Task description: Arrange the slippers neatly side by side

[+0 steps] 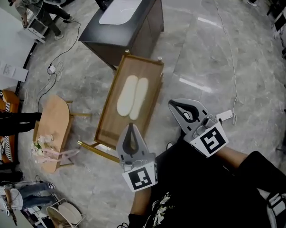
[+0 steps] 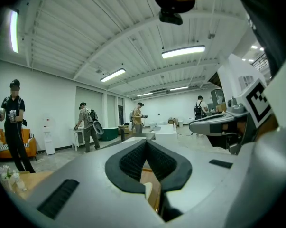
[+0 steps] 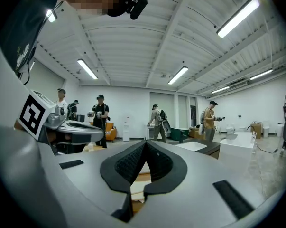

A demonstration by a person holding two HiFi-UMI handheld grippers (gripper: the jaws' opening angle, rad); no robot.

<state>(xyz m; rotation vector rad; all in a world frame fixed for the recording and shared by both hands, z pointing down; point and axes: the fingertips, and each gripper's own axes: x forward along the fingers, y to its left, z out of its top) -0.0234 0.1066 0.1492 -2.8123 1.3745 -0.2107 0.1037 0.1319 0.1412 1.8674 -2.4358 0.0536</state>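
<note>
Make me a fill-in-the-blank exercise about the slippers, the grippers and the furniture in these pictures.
1. ____ pale slippers lie side by side on the wooden table.
2. The left gripper and the right gripper both have their jaws ____, with nothing held.
3. Beyond the table stands a dark cabinet with a ____ basin set in its top.
Missing words: two; shut; white.
</note>
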